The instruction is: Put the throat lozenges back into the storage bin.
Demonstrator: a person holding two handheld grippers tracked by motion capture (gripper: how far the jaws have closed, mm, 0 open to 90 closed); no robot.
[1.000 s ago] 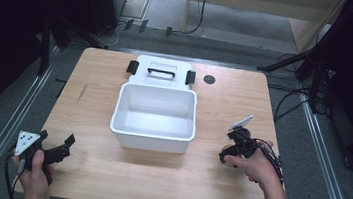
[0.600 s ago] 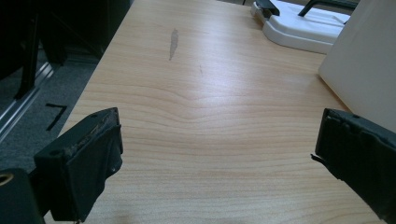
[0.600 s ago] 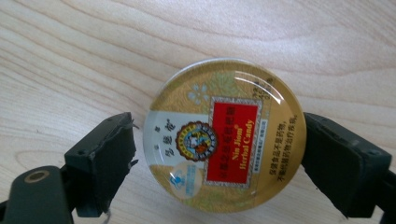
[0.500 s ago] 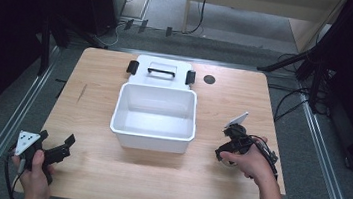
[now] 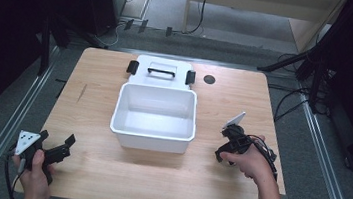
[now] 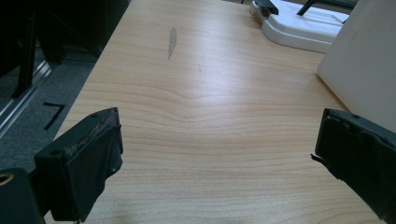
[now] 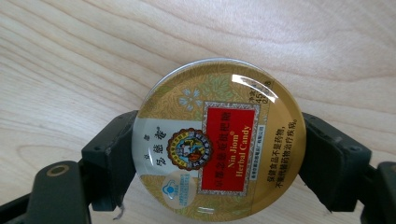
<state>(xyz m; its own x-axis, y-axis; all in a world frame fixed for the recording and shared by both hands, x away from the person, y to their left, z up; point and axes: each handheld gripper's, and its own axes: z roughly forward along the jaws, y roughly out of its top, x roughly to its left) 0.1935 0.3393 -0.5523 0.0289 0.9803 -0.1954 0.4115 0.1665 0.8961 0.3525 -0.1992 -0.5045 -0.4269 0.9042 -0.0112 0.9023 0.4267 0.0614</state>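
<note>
A round gold candy tin with a red label sits between the two black jaws of my right gripper, which is shut on its sides, with the wooden table just beneath it. From above, my right gripper is to the right of the white bin, pointing down at the table. At the table's front left corner my left gripper is open and holds nothing. In its own view my left gripper points across bare wood, with the bin wall at the right.
The bin stands empty mid-table. Its white lid, with a black handle and two black latches, lies flat behind it. A small dark round spot marks the table near the far right. Metal rails run along both sides of the table.
My right gripper has shifted slightly left toward the bin. The left gripper has stayed where it was.
</note>
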